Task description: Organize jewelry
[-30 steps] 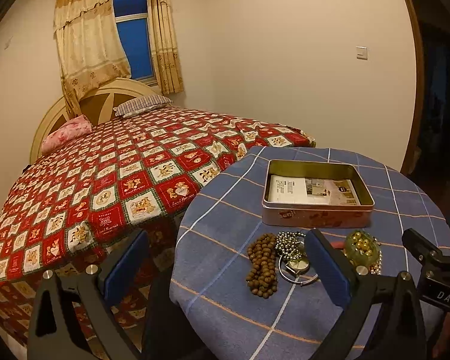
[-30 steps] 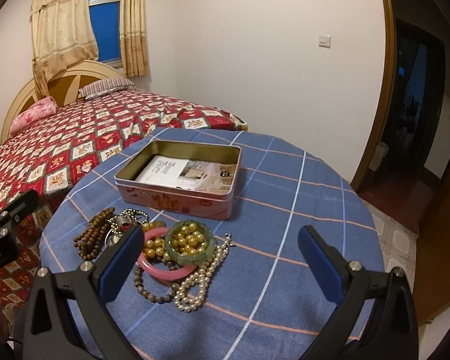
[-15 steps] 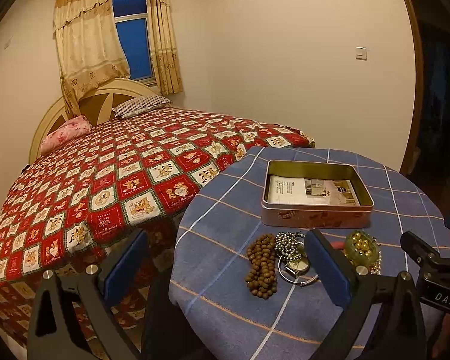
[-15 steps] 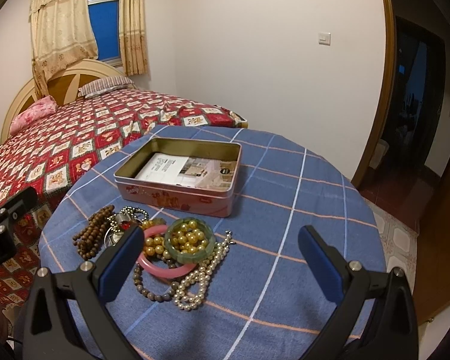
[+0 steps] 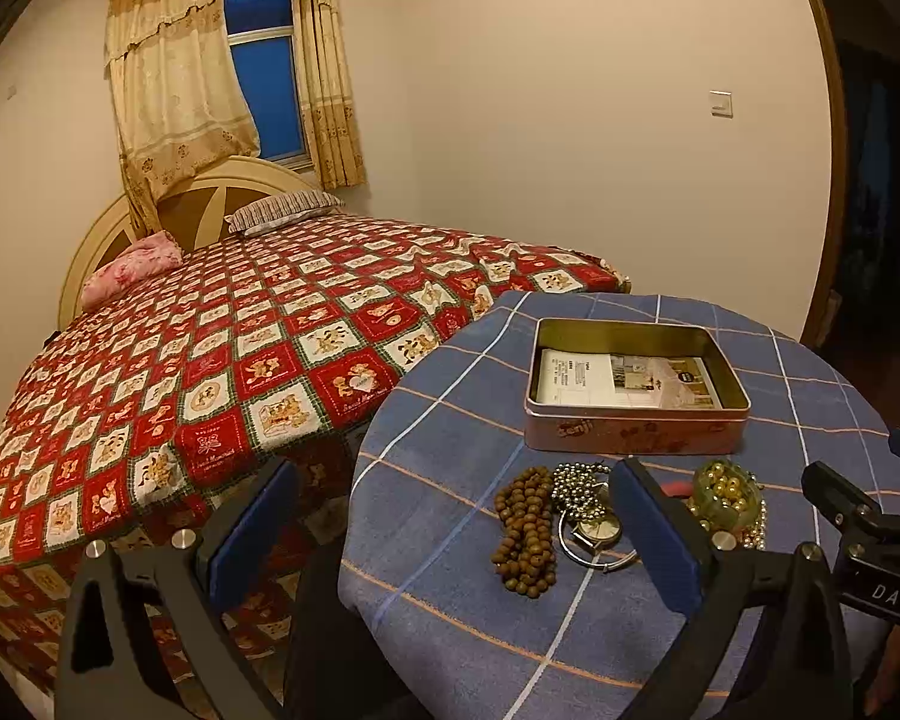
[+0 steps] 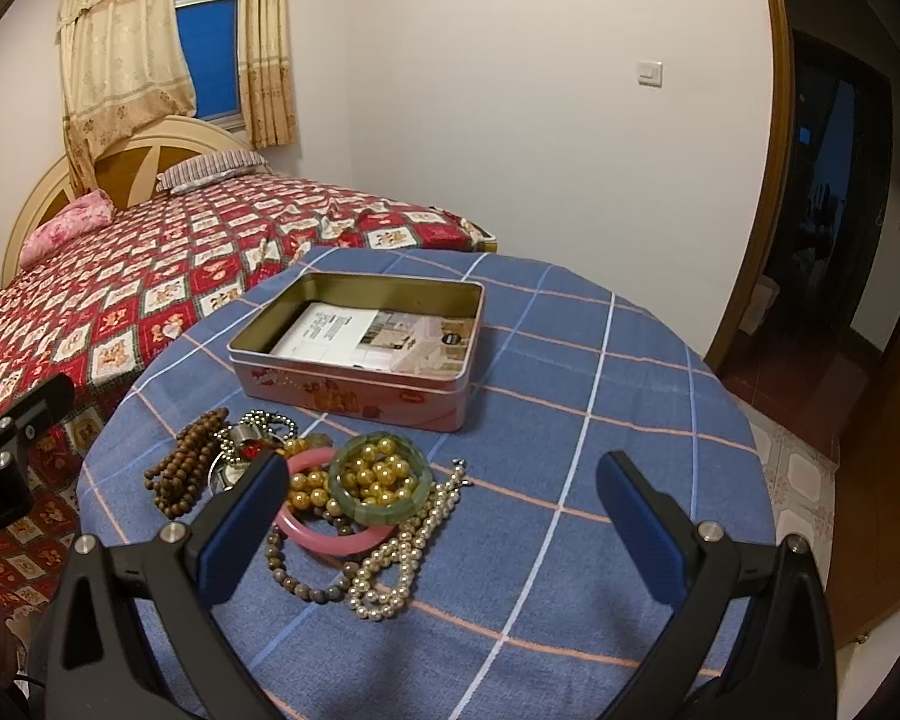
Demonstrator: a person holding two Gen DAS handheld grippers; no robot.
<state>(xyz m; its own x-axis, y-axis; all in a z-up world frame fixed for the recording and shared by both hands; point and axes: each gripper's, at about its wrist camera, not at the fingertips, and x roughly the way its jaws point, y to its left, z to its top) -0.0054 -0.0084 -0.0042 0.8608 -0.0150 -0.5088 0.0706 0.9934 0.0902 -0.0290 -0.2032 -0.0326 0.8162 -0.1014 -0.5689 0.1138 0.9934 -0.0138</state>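
- Left hand-held gripper (image 5: 450, 534) hovered at the near-left edge of the tabletop (image 6: 600, 420), fingers spread wide, nothing between them. The wooden bead bracelet (image 5: 525, 531) and wristwatch (image 5: 597, 531) showed in the gap beyond the tips.
- Right hand-held gripper (image 6: 444, 516) hung over the near side of the tabletop, also spread and empty; its left finger partly hid the near-left part of the pile.
- Jewelry lay in one heap near the front-left of the blue checked tabletop: pink bangle (image 6: 330, 537), green bangle (image 6: 381, 510) resting on it with gold beads (image 6: 372, 474) showing inside its ring, pearl strand (image 6: 399, 564) trailing toward the near edge, dark bead strand (image 6: 306, 579), silver ball chain (image 6: 264, 423).
- Pieces overlapped and touched, so I judged a single pick likely to drag a neighbour.
- Open tin box (image 6: 360, 354) sat just beyond the heap, lid off, holding only a printed leaflet (image 6: 354, 336); presumably the destination, set close for short transfers.
- Judged status: sorting not yet begun, no piece in the tin.
- Bed with red patchwork quilt (image 5: 240, 360) stood to the far left, not involved.
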